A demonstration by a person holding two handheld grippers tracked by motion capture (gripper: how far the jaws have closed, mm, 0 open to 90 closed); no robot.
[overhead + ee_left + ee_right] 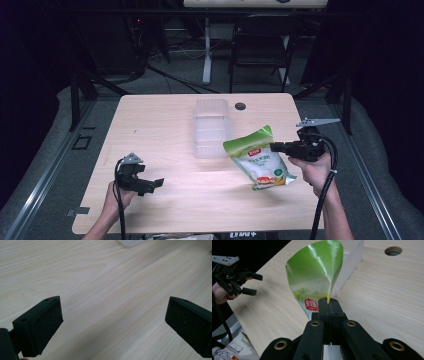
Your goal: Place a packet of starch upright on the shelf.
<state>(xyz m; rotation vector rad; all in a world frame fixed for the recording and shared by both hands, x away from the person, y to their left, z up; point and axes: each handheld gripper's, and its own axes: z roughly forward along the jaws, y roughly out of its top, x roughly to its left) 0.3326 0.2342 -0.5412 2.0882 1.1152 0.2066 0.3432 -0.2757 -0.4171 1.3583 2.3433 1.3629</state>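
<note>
Dark room around a pale wood tabletop (165,125). My right gripper (276,147) sits at the right edge, jaws pinching the green pouch (257,159) by its edge; pouch hangs tilted, right of centre, and I can't tell whether its lower end touches the wood. Clear plastic box (212,127) stands just left of it, toward the far side. Small round hole (240,106) near the far edge. Left gripper (156,183) is near-left, jaws spread wide with nothing between them.
</note>
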